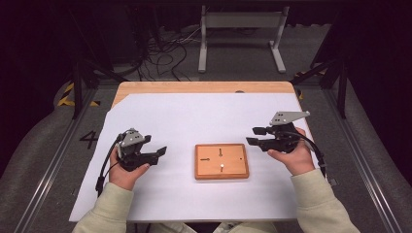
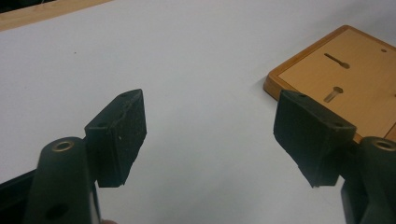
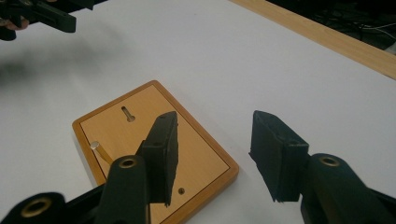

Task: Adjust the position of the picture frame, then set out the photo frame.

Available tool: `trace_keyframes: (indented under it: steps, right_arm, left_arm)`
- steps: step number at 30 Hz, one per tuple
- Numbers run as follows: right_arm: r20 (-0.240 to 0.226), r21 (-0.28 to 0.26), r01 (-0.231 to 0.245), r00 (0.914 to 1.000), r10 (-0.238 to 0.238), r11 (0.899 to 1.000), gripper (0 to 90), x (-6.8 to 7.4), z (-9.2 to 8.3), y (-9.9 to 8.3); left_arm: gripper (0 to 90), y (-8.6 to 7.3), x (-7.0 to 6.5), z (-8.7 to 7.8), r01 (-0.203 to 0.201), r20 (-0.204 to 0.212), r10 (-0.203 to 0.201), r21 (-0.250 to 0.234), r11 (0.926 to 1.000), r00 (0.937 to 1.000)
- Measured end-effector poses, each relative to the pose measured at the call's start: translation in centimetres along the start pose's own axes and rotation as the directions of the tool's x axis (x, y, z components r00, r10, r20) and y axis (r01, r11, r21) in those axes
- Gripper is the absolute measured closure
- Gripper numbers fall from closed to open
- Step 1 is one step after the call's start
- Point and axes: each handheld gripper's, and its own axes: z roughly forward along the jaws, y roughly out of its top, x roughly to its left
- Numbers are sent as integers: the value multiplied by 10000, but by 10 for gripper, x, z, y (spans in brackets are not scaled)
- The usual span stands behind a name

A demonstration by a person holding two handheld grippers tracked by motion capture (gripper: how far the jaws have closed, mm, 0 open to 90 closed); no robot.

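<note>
My right gripper [image 1: 256, 135] has its jaws parted partway with nothing between them; they touch nothing and hang above the white sheet [image 1: 184, 116] just to the right of the wooden board [image 1: 221, 161]. In the right gripper view the board [image 3: 154, 149] lies below and to the left of the jaws, one jaw overlapping its middle, and a brass pin [image 3: 95, 145] stands up near its left edge, with a slot [image 3: 127, 114] farther back. My left gripper [image 1: 156, 154] is also open wide and empty, low over the sheet to the left of the board and apart from it; in the left gripper view the board's corner [image 2: 327, 70] shows beyond the right-hand jaw, with two slots cut into its face. The board sits flat on the sheet, between my two grippers, near the front middle of the worktop [image 1: 194, 87]. Nothing lies between either pair of jaws and the board.
</note>
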Motion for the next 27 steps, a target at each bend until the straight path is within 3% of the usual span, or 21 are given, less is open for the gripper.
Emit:
trace_keyframes:
  steps: [7, 13, 16, 17, 21, 27]
  right_arm:
    - [196, -128, -121, 9997, 124, 9998, 522, -1, -7, -13]
    - [397, -174, -299, 9987, 305, 9994, 526, -4, -13, -20]
    - [486, -227, -356, 9981, 367, 9991, 535, -5, -16, -22]
    - [494, -248, -368, 9981, 380, 9990, 541, -6, -16, -23]
    - [508, -301, -364, 9980, 379, 9989, 545, -6, -18, -23]
    - [514, -355, -398, 9978, 416, 9986, 553, -6, -19, -24]
  left_arm:
    - [289, 10, -13, -3, -248, 493, 265, -354, 9991, 9984]
    - [309, 22, -31, 1, -348, 1166, 409, -542, 9979, 9923]
    - [327, 28, -43, 6, -523, 1503, 597, -526, 9972, 9868]
    - [340, 30, -47, 8, -636, 1741, 703, -440, 9970, 9822]
    - [334, 35, -58, 15, -851, 1746, 900, -353, 9957, 9805]
    - [368, 44, -76, 24, -1218, 2282, 1268, -356, 9919, 9653]
